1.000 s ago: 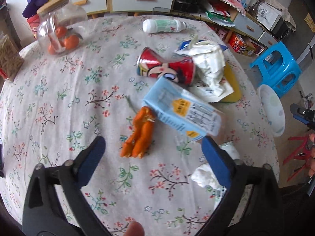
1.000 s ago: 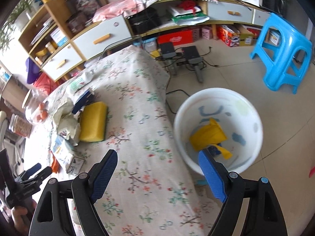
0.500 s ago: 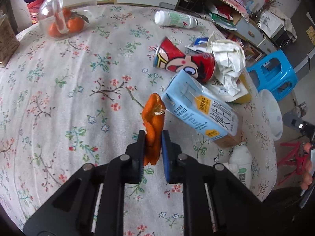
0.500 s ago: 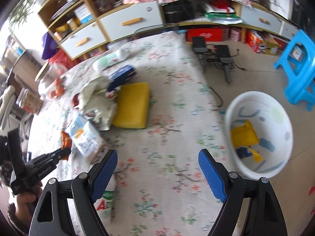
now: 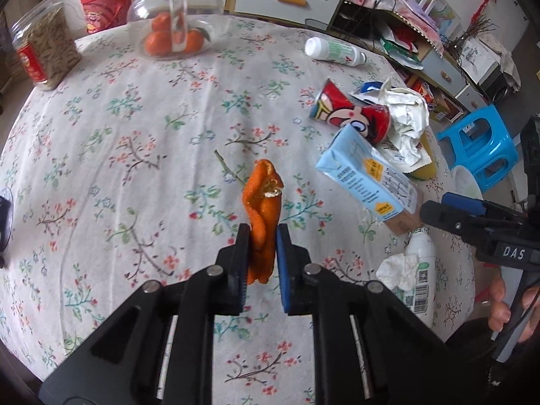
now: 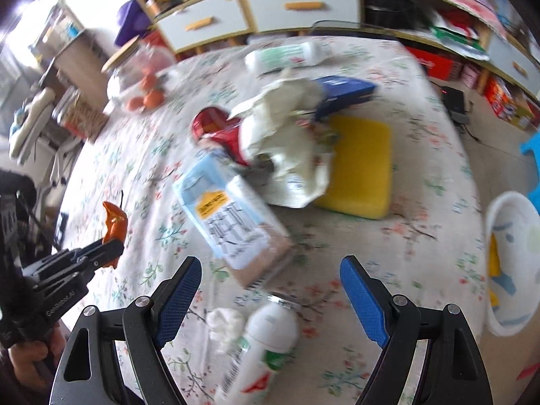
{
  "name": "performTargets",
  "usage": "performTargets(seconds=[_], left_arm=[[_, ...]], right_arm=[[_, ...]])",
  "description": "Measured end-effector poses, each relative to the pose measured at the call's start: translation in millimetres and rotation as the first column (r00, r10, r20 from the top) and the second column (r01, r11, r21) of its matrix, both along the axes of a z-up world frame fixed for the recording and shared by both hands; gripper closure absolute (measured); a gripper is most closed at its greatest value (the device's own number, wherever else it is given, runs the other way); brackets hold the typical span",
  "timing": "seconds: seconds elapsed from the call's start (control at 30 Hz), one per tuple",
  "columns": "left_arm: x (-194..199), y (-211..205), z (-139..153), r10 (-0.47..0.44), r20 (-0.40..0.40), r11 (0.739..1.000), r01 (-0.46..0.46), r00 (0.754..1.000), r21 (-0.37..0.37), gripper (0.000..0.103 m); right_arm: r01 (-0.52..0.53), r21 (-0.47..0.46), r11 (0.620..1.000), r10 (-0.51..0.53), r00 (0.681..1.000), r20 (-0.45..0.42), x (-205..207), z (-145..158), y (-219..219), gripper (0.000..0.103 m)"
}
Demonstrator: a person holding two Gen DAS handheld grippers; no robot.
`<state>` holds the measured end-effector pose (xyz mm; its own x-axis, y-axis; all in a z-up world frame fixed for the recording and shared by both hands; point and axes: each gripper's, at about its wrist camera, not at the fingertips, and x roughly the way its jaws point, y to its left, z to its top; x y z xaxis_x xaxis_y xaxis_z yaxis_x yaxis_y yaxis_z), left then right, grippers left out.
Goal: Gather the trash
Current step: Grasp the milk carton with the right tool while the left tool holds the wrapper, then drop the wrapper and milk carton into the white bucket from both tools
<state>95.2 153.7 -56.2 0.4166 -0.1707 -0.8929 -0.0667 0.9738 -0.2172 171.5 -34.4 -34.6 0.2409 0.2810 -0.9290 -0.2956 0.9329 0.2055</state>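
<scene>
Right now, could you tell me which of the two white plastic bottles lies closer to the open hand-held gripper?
The white bottle beside the crumpled tissue, lying just below the right hand-held gripper; the other bottle lies at the table's far edge.

The left half of the counter [image 5: 101, 175] lies bare, open to a pass from the near edge up to the glass jar of oranges [image 5: 173, 23] and the snack jar [image 5: 45, 50] at the far rim. The right half is crowded: the blue carton [image 5: 368, 179], the red cup [image 5: 351, 114], crumpled paper [image 5: 408, 118] and a yellow sponge [image 6: 361, 168] lie packed together. Near the front edge a white bottle [image 6: 266, 341] and tissue wad [image 6: 224, 324] block the gap between the spread right tongs [image 6: 270, 290]. The white bin [image 6: 516, 263] stands beside the counter's right edge.
</scene>
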Motion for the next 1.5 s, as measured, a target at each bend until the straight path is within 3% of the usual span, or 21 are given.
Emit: performTargets(seconds=[0.3, 0.33, 0.37, 0.4, 0.6, 0.87, 1.17, 1.5], left_arm=[[-6, 10, -1, 0.017, -0.003, 0.999, -0.017, 1.000, -0.027, 0.086], [-7, 10, -1, 0.018, -0.004, 0.999, -0.018, 1.000, -0.026, 0.086], [-7, 11, -1, 0.020, -0.005, 0.999, -0.020, 1.000, -0.026, 0.086], [-9, 12, -1, 0.022, -0.006, 0.999, -0.022, 1.000, -0.026, 0.086], [-10, 14, 5, 0.026, 0.011, 0.999, -0.025, 1.000, -0.030, 0.086], [-11, 6, 16, 0.023, 0.046, 0.999, -0.021, 0.999, -0.037, 0.086], [-1, -24, 25, -0.023, 0.073, 0.998, 0.027, 0.997, -0.058, 0.086], [17, -83, 28, -0.127, 0.090, 0.989, 0.133, 0.988, -0.062, 0.086]], right_arm=[[-0.030, -0.074, 0.997, 0.027, 0.999, -0.040, 16, -31, 26, 0.018], [-0.030, -0.074, 0.997, 0.027, 0.999, -0.041, 16, -32, 27, 0.020], [-0.029, -0.074, 0.997, 0.026, 0.999, -0.041, 17, -33, 27, 0.031], [-0.026, -0.067, 0.997, 0.023, 0.999, -0.045, 16, -33, 26, 0.032], [-0.054, 0.034, 0.998, 0.053, 0.998, 0.019, 3, -2, 16, 0.041], [-0.060, 0.133, 0.989, 0.045, 0.992, 0.116, -18, 41, -19, 0.043], [0.129, 0.195, 0.972, -0.162, 0.973, 0.165, -19, 70, -104, 0.043], [0.385, 0.186, 0.904, -0.410, 0.904, 0.120, -29, 64, -225, 0.043]])
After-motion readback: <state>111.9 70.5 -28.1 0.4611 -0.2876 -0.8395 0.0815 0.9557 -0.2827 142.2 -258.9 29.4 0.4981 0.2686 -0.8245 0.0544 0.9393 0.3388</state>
